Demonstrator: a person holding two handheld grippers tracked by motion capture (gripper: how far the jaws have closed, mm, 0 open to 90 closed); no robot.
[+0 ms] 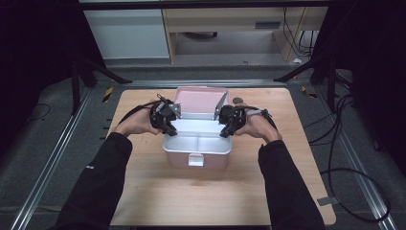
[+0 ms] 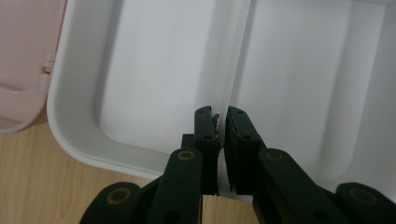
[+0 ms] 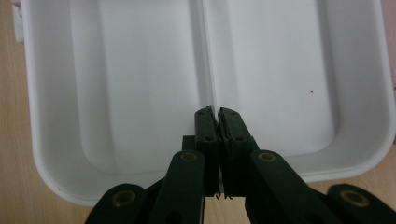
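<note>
Both forearms are covered by black long sleeves (image 1: 100,182) — a small pale mark is seen on the left one. A black gripper is carried in each hand: the left gripper (image 1: 165,125) and the right gripper (image 1: 227,125). Each is topped by a grey three-cornered plate (image 1: 168,108), and a black cable (image 1: 131,112) is trailed from each. In the gripper views, matte black jaws are seen — flat, blunt-tipped, set on broad links. Brass-coloured rivets (image 2: 186,155) are fitted at the pivots, and small dark screws are sunk into the pads (image 3: 206,126).

Open box (image 1: 196,155) mid-table (image 1: 158,196), tray (image 1: 198,142) inside, grippers at its left (image 1: 168,128) and right (image 1: 225,130) ends
</note>
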